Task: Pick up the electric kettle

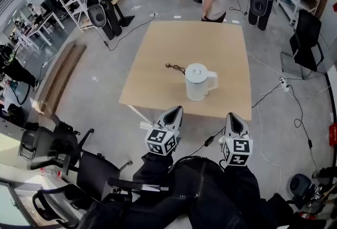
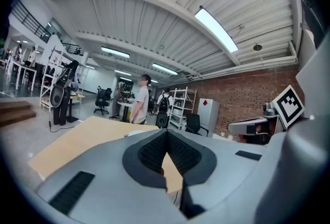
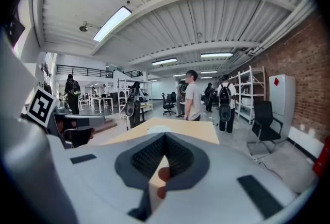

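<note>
Fingers of the left gripper (image 1: 176, 110) and right gripper (image 1: 232, 115) were pressed together, empty. The electric kettle (image 1: 198, 81) stood upright on the table (image 1: 158, 59) ahead, between them, handle apparently toward the right gripper.

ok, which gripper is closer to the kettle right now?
Left, by a small margin. In the head view the left gripper sits at the near edge of the table, below-left of the kettle. The right gripper is below-right, slightly farther. Neither touches it.

The electric kettle (image 1: 199, 81) stands on the table (image 1: 158, 65), cable (image 1: 175, 68) just left.
</note>
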A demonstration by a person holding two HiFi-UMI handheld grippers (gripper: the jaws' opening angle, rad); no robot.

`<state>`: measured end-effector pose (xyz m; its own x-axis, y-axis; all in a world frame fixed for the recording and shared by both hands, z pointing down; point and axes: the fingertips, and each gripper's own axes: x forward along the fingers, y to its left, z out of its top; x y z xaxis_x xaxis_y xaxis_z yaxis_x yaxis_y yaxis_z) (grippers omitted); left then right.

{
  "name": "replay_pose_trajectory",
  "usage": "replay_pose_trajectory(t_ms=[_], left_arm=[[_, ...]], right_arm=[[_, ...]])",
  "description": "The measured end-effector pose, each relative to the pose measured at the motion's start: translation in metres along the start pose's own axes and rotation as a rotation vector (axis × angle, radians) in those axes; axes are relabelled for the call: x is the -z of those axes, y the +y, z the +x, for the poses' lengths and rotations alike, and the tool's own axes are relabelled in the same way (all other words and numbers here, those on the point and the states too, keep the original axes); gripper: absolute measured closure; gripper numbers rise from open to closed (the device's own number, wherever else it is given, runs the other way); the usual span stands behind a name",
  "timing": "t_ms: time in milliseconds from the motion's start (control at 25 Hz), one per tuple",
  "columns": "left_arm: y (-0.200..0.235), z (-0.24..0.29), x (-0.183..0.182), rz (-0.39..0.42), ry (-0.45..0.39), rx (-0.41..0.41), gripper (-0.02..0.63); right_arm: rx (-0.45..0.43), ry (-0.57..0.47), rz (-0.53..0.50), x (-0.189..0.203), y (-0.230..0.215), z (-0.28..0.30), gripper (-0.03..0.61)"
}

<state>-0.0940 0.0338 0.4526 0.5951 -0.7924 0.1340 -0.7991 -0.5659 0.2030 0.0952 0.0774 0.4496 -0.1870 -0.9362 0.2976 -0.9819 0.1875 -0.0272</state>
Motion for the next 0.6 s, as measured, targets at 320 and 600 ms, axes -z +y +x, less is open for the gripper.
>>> replay_pose_trajectory(t_ms=[320,600], left_arm=[[-0.002,0.002,0.001,-0.009,0.006,-0.020,0.614],[-0.014,0.006,0.002,-0.049,-0.011,-0.013,0.614]], right_arm=[[-0.033,-0.009,0.007,0.003,0.001,0.003,0.575],[-0.057,0.017,0.015,0.012,-0.006,0.002,0.575]])
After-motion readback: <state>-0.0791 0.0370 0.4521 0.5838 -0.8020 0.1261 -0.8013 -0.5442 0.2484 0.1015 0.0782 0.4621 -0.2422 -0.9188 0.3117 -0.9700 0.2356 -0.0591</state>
